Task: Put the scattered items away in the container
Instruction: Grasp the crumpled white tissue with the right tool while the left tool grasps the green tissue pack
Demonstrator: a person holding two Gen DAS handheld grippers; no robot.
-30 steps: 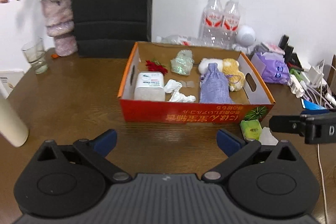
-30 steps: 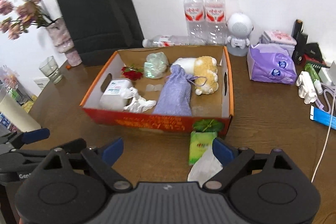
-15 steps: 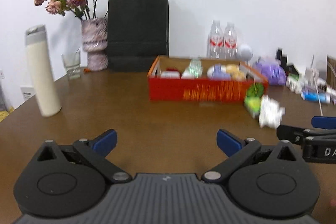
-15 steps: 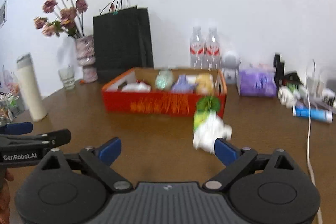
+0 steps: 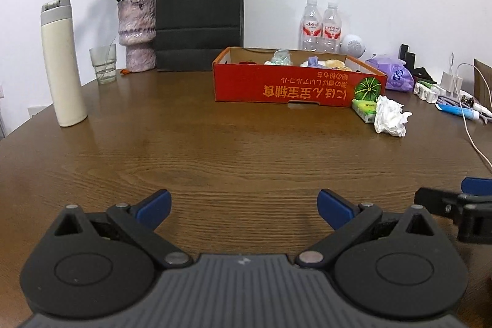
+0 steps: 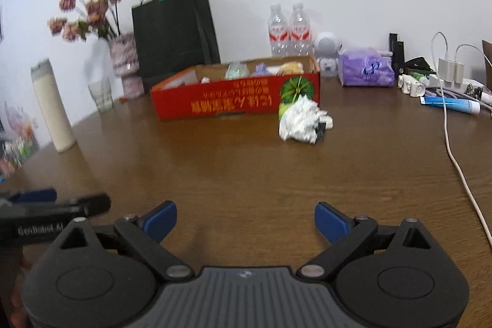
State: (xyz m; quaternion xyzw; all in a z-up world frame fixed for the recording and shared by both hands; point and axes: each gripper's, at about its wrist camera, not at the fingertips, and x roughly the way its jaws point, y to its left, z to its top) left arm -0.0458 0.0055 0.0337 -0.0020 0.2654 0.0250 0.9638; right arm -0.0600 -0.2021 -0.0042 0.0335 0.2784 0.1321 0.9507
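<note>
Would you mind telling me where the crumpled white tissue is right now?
The crumpled white tissue lies on the table outside the red box, by its right front corner, against the green packet.

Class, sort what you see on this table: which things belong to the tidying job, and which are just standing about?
Part of the job: red box; crumpled tissue and green packet, both outside it; left gripper and right gripper, open.

Just standing about: black bag, flower vase, flask, glass, water bottles.
</note>
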